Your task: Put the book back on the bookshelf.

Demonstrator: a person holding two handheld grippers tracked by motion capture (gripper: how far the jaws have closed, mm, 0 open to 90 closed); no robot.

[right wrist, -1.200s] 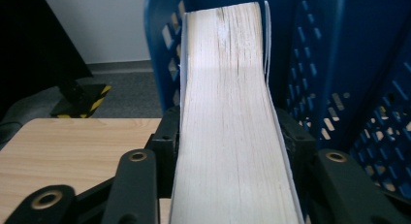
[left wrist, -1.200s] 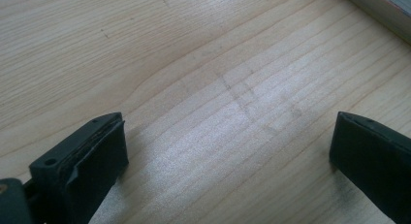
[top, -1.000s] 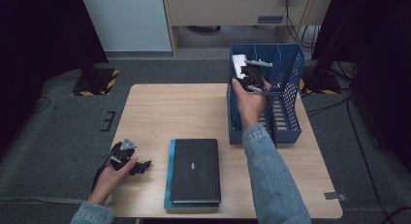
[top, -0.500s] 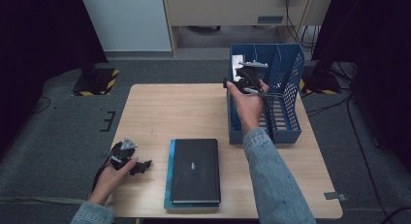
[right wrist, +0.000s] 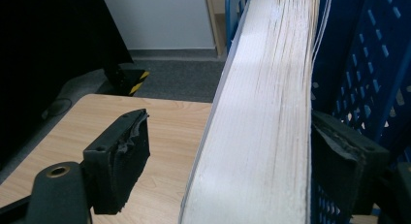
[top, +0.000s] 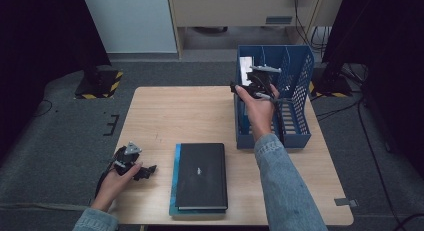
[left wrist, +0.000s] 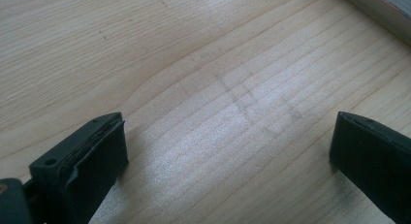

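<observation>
A thick white-paged book stands upright in the left compartment of the blue file rack, at its far end. My right gripper straddles the book and its jaws have just been opening. The left pad stands clear of the pages and the right pad lies close against the other side. In the high view this gripper is at the rack's far left corner. My left gripper rests open on the bare wood, seen near the front left of the table.
A black notebook lies on a teal book near the table's front edge, right of my left gripper; its corner shows in the left gripper view. The wooden table has free room left of the rack. Perforated rack walls stand right of the book.
The right hand has edged slightly left at the rack's far corner, with the book still standing there. The left hand has not moved.
</observation>
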